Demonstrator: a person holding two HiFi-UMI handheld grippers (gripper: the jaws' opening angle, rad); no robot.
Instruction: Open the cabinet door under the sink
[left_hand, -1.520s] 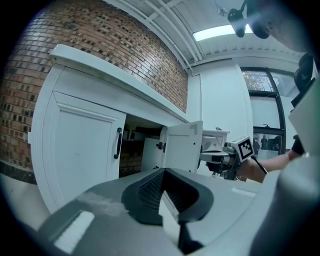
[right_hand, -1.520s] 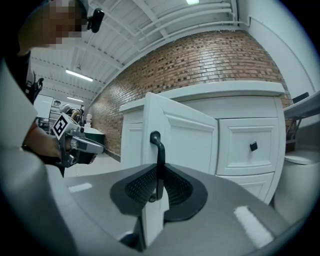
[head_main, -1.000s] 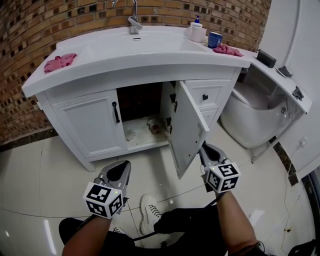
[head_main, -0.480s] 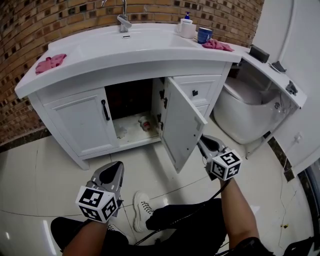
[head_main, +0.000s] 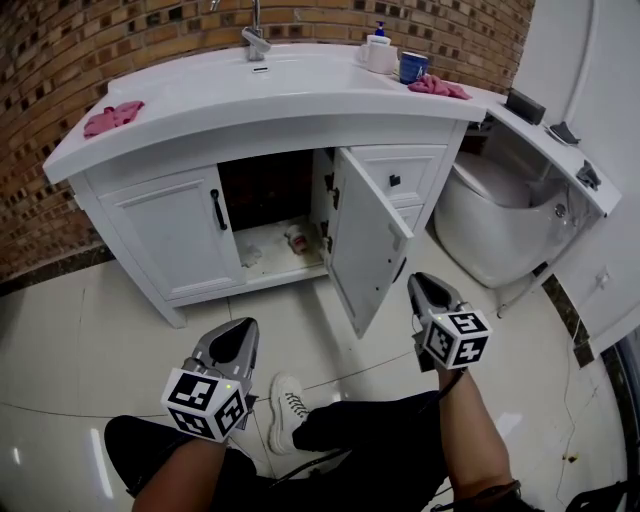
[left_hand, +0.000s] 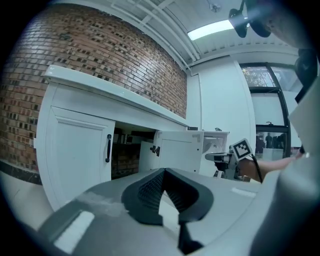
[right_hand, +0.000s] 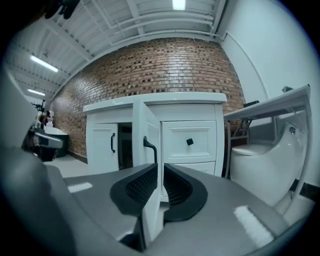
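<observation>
The white sink cabinet (head_main: 150, 215) has its right-hand door (head_main: 365, 235) swung out towards me, showing the dark inside. The left-hand door (head_main: 170, 245) with its black handle (head_main: 218, 210) is closed. My right gripper (head_main: 420, 283) hovers just off the open door's free edge, and its jaws are opening. In the right gripper view the door (right_hand: 145, 130) stands edge-on straight ahead of the right gripper (right_hand: 159, 167), with its black handle (right_hand: 149, 146) above; the pads press on nothing. My left gripper (head_main: 240, 335) is low over the floor, well short of the cabinet, shut and empty.
On the countertop lie two pink cloths (head_main: 112, 117) (head_main: 438, 88), a blue cup (head_main: 412, 67) and a soap bottle (head_main: 378, 52) by the faucet (head_main: 255, 38). Drawers (head_main: 395, 180) sit right of the open door. A white toilet (head_main: 500, 230) stands at right. My white shoe (head_main: 290, 405) is on the tiles.
Both grippers have drawn back a little from the cabinet. The right gripper, earlier against the open door's edge, now stands just clear of it. The door keeps about the same angle.
</observation>
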